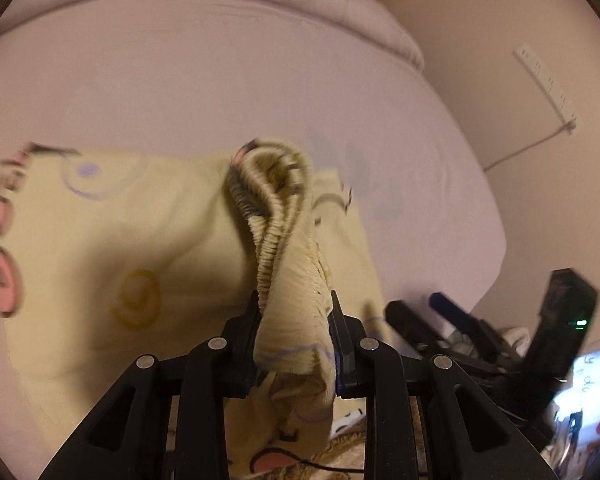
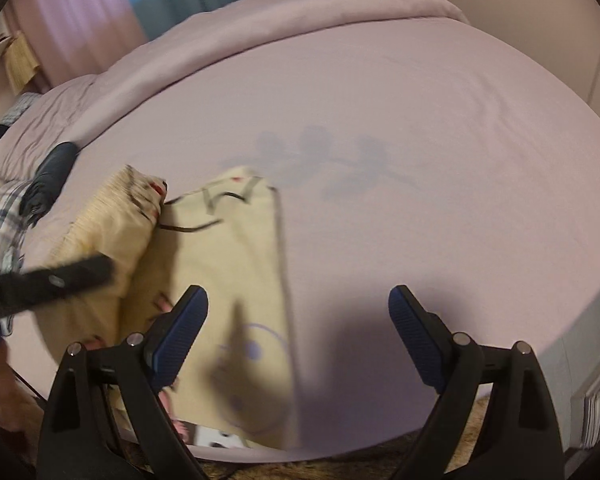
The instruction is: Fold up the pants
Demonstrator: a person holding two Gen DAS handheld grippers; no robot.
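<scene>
The pale yellow printed pants (image 1: 112, 248) lie spread on the lilac sheet of the bed (image 1: 220, 92), near its front edge. The left gripper (image 1: 296, 332) has its fingers (image 1: 342, 344) clamped on the gathered elastic waistband (image 1: 276, 208), which stands up in a bunched loop above them. The right gripper (image 2: 298, 328) hovers over the right side of the pants, its blue-padded fingers (image 2: 182, 332) wide apart and holding nothing
</scene>
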